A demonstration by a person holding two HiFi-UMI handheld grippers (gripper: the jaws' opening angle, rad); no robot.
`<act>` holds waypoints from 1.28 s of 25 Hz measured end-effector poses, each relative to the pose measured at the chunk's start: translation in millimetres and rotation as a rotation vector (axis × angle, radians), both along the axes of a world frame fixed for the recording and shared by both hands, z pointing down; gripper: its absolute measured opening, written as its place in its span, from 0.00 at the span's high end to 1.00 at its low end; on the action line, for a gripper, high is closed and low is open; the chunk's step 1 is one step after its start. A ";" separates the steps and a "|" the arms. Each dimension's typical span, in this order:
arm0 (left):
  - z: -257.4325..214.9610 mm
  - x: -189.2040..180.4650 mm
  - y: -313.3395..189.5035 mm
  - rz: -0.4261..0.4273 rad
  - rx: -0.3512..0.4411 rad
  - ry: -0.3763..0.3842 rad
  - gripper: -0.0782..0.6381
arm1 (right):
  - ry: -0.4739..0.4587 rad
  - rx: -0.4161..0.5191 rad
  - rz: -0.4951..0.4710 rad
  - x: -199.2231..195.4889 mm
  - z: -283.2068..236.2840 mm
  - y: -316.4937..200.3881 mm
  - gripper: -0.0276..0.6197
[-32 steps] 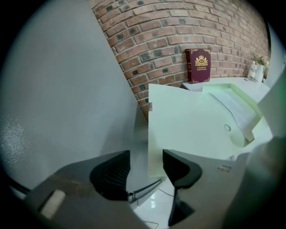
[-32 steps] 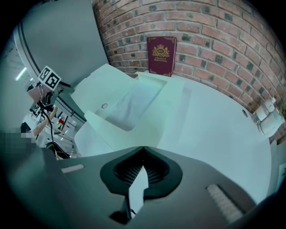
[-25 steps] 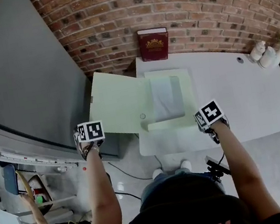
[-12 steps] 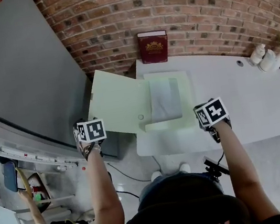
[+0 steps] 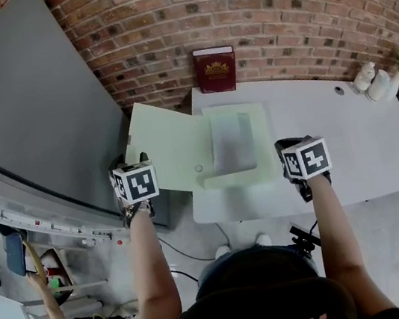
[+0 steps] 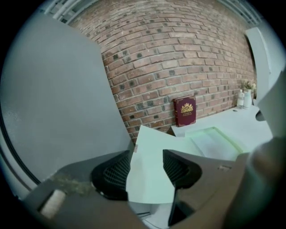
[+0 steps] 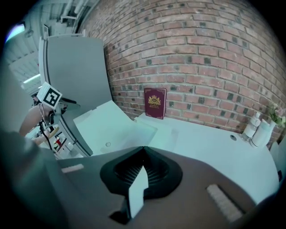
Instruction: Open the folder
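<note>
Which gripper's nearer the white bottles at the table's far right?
Right. Right gripper hangs at the white table's near edge, white bottles beyond it rightward; left gripper is past the table's left end.

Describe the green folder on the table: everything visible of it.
The folder is pale green, thin card or plastic by its look, lying open on the white table below the brick wall. Its base lies flat with a whitish sheet inside. Its cover is swung left, overhanging the table's edge, and bears a small round fastener. The cover's near corner stands between the left gripper's open jaws; whether they touch it is unclear.
</note>
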State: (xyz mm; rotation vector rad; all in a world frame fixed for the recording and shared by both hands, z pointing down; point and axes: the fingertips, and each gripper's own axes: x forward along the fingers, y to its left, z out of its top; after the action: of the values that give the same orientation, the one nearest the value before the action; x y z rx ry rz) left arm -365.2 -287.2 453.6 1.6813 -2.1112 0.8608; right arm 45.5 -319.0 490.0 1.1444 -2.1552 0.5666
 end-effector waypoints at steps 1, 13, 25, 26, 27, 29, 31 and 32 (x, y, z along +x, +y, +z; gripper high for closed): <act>-7.0 4.6 -2.1 0.007 0.029 0.005 0.56 | -0.015 0.027 0.005 0.0 -6.4 -1.7 0.95; -68.6 58.6 -6.6 0.078 0.308 0.131 0.63 | -0.151 0.353 0.048 -5.1 -82.6 -6.2 0.95; -127.0 92.9 -1.5 0.247 0.506 0.072 0.86 | -0.218 0.562 0.032 -39.6 -141.2 10.4 0.96; -129.9 94.6 -0.2 0.258 0.518 0.073 0.89 | -0.223 0.573 0.029 -42.4 -144.7 11.8 0.96; -132.3 96.5 0.9 0.269 0.527 0.075 0.89 | -0.227 0.583 0.027 -45.0 -148.2 13.1 0.96; -136.9 100.8 2.8 0.292 0.542 0.081 0.89 | -0.232 0.610 0.024 -49.7 -155.5 15.3 0.96; -142.3 105.3 4.1 0.319 0.562 0.084 0.89 | -0.234 0.645 0.023 -53.2 -163.8 17.7 0.96; -146.0 107.5 4.3 0.332 0.578 0.085 0.89 | -0.235 0.665 0.023 -54.7 -168.4 18.8 0.96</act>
State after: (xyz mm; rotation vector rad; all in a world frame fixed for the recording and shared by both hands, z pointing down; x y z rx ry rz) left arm -257.7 -282.8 307.6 2.3522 -2.1857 0.2428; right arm -9.3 -300.2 321.6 1.4976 -2.6335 -0.0334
